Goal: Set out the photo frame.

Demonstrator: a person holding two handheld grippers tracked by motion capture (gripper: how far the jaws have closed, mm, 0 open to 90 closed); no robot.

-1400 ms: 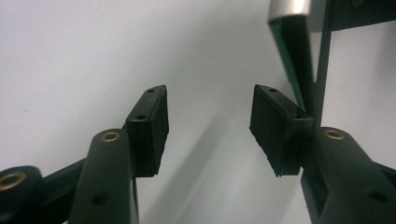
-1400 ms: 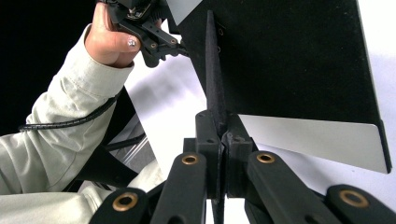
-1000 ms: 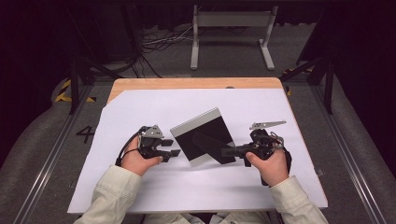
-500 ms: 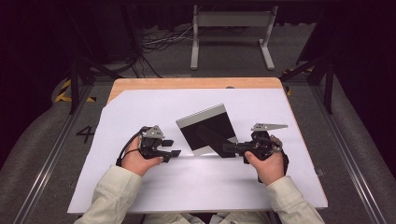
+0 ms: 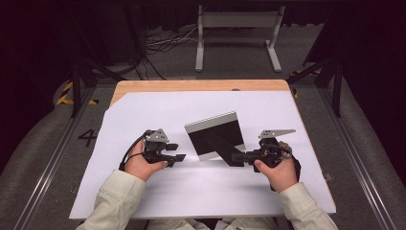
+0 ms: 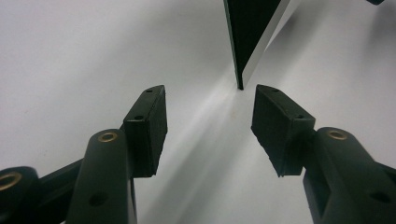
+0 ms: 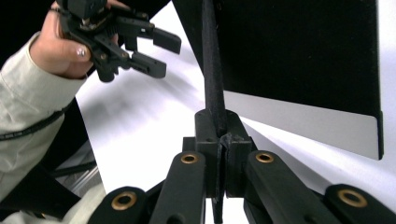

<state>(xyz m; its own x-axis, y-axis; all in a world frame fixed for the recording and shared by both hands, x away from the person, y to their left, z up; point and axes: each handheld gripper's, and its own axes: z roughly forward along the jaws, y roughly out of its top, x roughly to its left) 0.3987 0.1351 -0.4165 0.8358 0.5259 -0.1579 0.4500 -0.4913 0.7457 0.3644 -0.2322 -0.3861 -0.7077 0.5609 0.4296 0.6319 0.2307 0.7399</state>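
A flat black panel with a silver strip along one edge stands tilted on the white sheet in the middle of the table. My right gripper is shut on a thin black flap that sticks out from the panel. The flap runs edge-on up between the closed jaws. My left gripper rests on the sheet just left of the panel, open, with nothing between its fingers. In the left gripper view the panel's lower corner touches the sheet just beyond the open jaws. The right gripper view has the left gripper at its upper left.
The white sheet covers most of a wooden table, whose far edge shows bare. A grey metal stand and cables lie on the dark floor beyond. Rails run along both sides of the table.
The panel has tipped up more and shifted slightly right and away, along with the right gripper. The left gripper has stayed where it was, open.
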